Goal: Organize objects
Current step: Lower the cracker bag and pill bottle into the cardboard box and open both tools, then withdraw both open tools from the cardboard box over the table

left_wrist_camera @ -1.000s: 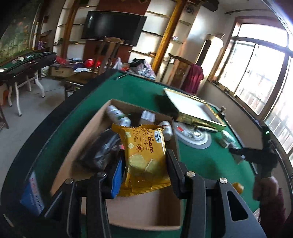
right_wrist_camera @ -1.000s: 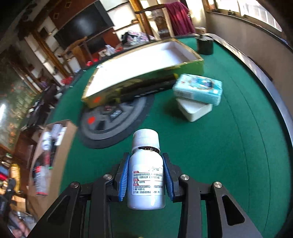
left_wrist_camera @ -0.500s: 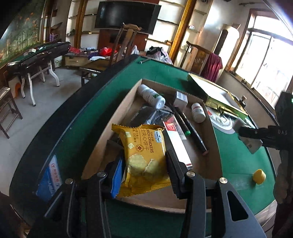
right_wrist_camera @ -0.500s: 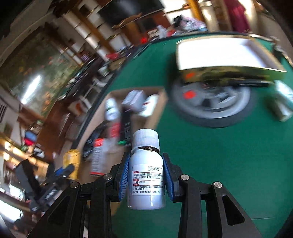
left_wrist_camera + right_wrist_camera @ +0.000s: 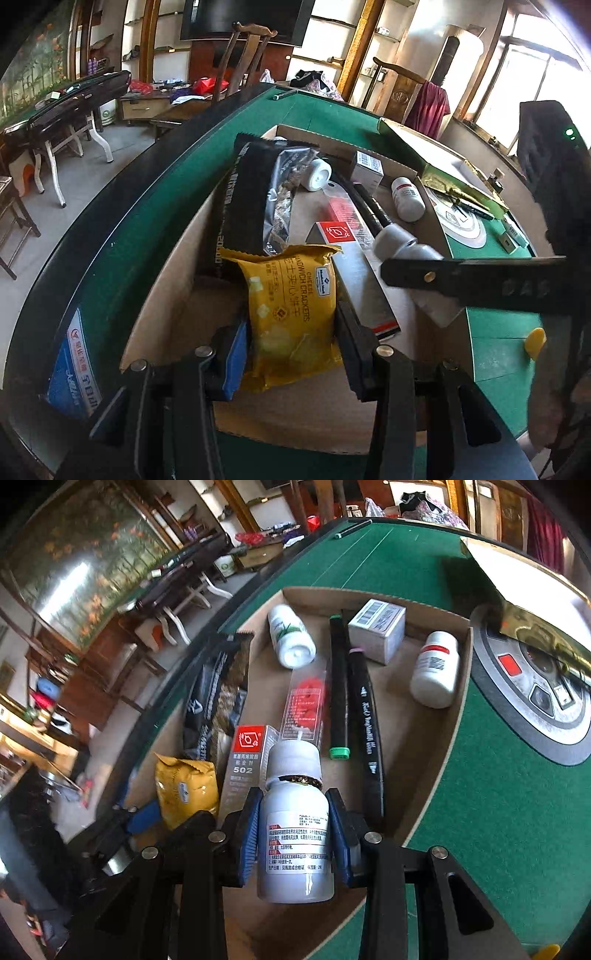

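Observation:
A cardboard box (image 5: 173,258) (image 5: 448,746) lies on the green table. My left gripper (image 5: 291,350) is shut on a yellow cracker packet (image 5: 291,306), held over the box's near end; the packet also shows in the right wrist view (image 5: 184,790). My right gripper (image 5: 295,834) is shut on a white pill bottle (image 5: 295,834), held over the box from the right; it shows in the left wrist view (image 5: 410,258). In the box lie a black snack bag (image 5: 258,199), a 502 glue carton (image 5: 245,764), two markers (image 5: 364,716) and two white bottles (image 5: 436,668).
A gold-edged white tray (image 5: 447,170) and a round grey panel (image 5: 535,686) lie on the table right of the box. A yellow cap (image 5: 535,341) lies on the felt at the right. A blue label (image 5: 75,369) sits on the table's left rim. Chairs stand beyond.
My right gripper has carried the white bottle left from the open felt to above the box. My left gripper has drawn back toward the box's near end with the packet.

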Demonstrator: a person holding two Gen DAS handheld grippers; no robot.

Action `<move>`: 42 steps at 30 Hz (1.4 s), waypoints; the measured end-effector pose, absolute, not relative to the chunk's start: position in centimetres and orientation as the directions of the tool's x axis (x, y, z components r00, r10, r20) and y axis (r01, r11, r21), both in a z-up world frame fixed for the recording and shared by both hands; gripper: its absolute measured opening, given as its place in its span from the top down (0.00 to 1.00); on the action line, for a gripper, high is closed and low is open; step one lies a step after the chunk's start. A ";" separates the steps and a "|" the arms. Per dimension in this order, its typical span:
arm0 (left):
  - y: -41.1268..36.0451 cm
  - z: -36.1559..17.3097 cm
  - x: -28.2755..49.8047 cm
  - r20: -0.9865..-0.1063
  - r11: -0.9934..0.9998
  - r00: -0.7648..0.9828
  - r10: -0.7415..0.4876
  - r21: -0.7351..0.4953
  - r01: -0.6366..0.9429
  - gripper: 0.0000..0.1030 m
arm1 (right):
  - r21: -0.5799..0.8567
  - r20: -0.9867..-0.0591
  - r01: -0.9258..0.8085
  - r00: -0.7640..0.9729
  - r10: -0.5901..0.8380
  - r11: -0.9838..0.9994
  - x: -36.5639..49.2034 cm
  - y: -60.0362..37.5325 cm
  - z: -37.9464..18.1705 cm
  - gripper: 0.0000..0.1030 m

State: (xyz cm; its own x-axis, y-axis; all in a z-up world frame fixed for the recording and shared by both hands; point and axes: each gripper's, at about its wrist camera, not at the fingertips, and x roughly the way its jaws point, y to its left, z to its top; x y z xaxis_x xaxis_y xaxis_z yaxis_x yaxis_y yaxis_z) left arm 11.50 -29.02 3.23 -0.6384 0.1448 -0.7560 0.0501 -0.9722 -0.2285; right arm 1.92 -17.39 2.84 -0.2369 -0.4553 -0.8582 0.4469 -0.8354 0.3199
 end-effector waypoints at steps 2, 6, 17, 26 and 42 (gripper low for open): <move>-29.4 3.4 11.6 -0.747 -0.965 -0.643 0.167 -0.256 0.047 0.58 | 0.308 -0.865 0.451 -0.233 -0.444 -0.838 1.9 -18.0 2.3 0.63; -30.1 4.0 12.2 -0.726 -0.955 -0.662 0.185 -0.291 0.052 0.43 | 0.283 -0.874 0.456 -0.241 -0.423 -0.844 1.6 -18.8 1.9 0.63; -32.2 6.6 14.1 -0.664 -0.938 -0.731 0.159 -0.333 0.098 0.24 | 0.240 -0.878 0.466 -0.269 -0.395 -0.852 1.7 -18.8 2.1 0.61; -31.7 7.4 14.3 -0.663 -0.930 -0.729 0.173 -0.353 0.101 0.17 | 0.214 -0.839 0.446 -0.372 -0.397 -0.869 3.5 -15.1 4.9 0.14; -25.2 9.8 14.3 -0.670 -0.964 -0.721 0.179 -0.265 0.008 0.17 | -0.001 -0.713 0.309 -0.667 -0.217 -0.951 6.6 -5.9 9.3 0.04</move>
